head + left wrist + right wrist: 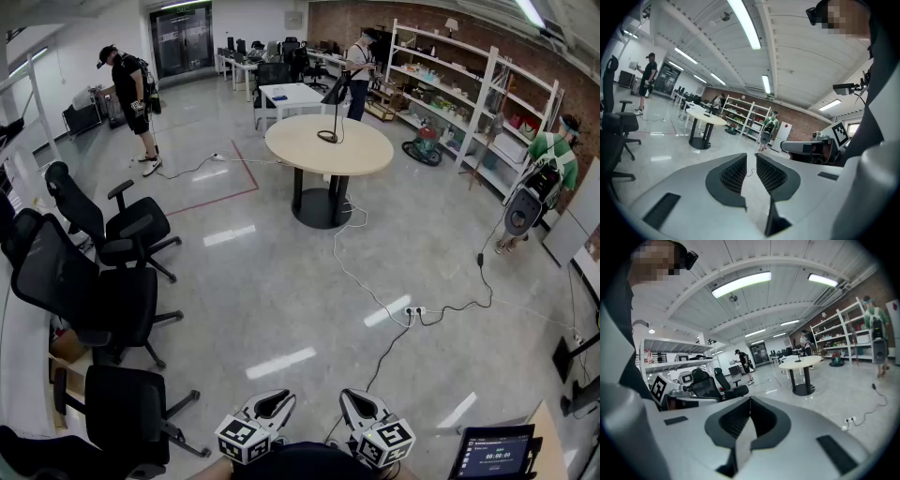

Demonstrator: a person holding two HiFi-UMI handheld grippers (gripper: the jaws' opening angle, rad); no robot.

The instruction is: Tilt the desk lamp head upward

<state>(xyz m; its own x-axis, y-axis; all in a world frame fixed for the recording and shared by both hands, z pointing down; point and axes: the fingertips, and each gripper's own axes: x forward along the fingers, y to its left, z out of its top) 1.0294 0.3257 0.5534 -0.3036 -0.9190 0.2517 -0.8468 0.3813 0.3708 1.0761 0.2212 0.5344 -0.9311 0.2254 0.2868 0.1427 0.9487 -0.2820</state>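
Observation:
The black desk lamp (331, 111) stands on a round beige table (366, 155) far across the room, its head drooping to the left. It shows small and distant on the table in the left gripper view (706, 117) and in the right gripper view (801, 363). Both grippers are held low against my body, far from the lamp. My left gripper (281, 398) (751, 157) has a narrow gap between its pads and holds nothing. My right gripper (349, 396) (750, 398) has its tips together and is empty.
Several black office chairs (127, 230) line the left side. A cable and power strip (413, 310) lie on the glossy floor between me and the table. A tablet (494, 454) sits at the bottom right. Three people stand around the room, and shelves (473, 94) fill the right wall.

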